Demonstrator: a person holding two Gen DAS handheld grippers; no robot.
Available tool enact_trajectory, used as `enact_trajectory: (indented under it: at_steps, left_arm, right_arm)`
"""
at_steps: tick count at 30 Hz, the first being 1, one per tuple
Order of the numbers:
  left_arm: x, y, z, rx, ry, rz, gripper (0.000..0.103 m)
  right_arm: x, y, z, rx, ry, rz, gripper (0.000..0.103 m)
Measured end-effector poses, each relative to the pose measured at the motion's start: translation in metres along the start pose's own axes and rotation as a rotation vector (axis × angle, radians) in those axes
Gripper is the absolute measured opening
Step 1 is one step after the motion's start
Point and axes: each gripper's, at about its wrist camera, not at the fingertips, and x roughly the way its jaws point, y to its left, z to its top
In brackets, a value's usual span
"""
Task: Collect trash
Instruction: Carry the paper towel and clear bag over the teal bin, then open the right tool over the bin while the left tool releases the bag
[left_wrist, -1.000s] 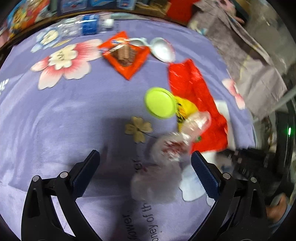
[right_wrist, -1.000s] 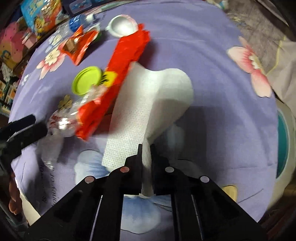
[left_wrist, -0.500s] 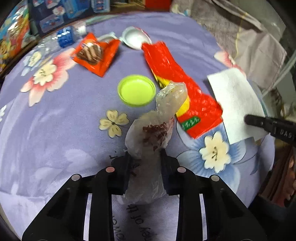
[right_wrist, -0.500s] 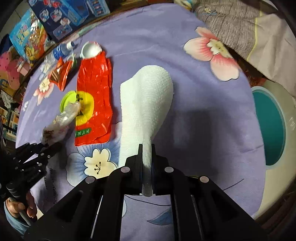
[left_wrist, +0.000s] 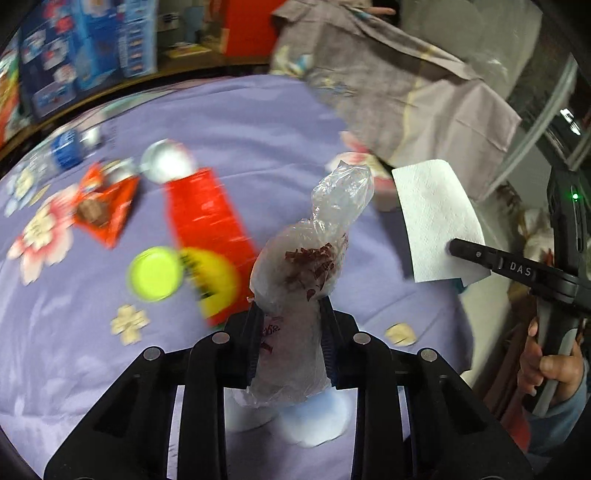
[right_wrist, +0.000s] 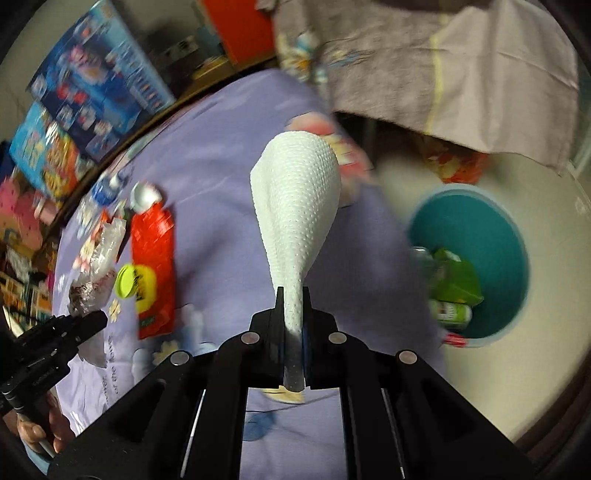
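My left gripper (left_wrist: 290, 314) is shut on a crumpled clear plastic bag (left_wrist: 314, 258) with dark red bits inside, held up above the purple flowered tablecloth (left_wrist: 92, 350). My right gripper (right_wrist: 293, 299) is shut on a white paper towel (right_wrist: 295, 206), lifted off the table; it also shows in the left wrist view (left_wrist: 436, 218). A teal trash bin (right_wrist: 480, 236) with green packaging inside stands on the floor to the right of the table. A red wrapper (left_wrist: 207, 218), a lime green lid (left_wrist: 155, 273), an orange snack wrapper (left_wrist: 107, 206), a silvery foil cup (left_wrist: 166, 166) and a small water bottle (left_wrist: 66, 151) lie on the table.
Colourful boxes (right_wrist: 96, 85) stand behind the table. A grey-lilac cloth (left_wrist: 399, 85) drapes over furniture at the back right. The table's right edge (left_wrist: 461, 295) is near the bin.
The left gripper closed on the plastic bag and lifted it. The right gripper raised the paper towel off the table and swung right, bringing the teal bin into view.
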Motion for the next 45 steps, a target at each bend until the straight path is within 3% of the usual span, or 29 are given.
enact_trajectory:
  at_steps: [12,23,25,27,29,31,36,45]
  left_arm:
    - [0.057,-0.135,0.048,0.181,0.058,-0.122,0.028]
    - [0.105,-0.186,0.058,0.232,0.142,-0.139,0.029]
    - [0.113,-0.192,0.059,0.237,0.155,-0.139,0.029]
    - [0.120,-0.196,0.061,0.241,0.167,-0.135,0.029]
    - [0.128,-0.200,0.063,0.242,0.182,-0.132,0.029]
    - [0.133,-0.201,0.064,0.244,0.193,-0.128,0.029]
    - [0.145,-0.210,0.064,0.251,0.217,-0.125,0.029]
    - [0.157,-0.234,0.061,0.290,0.245,-0.147,0.029]
  right_arm:
    - [-0.026,-0.138,0.010,0.200,-0.036,-0.087,0.007]
    - [0.007,-0.200,0.006,0.288,0.063,-0.075,0.011]
    - [0.014,-0.204,0.006,0.295,0.078,-0.071,0.015]
    - [0.022,-0.210,0.006,0.306,0.090,-0.066,0.042]
    - [0.027,-0.215,0.006,0.315,0.096,-0.063,0.052]
    - [0.031,-0.220,0.005,0.327,0.106,-0.060,0.054]
    - [0.030,-0.231,0.002,0.356,0.106,-0.070,0.072]
    - [0.019,-0.247,-0.004,0.400,0.101,-0.089,0.076]
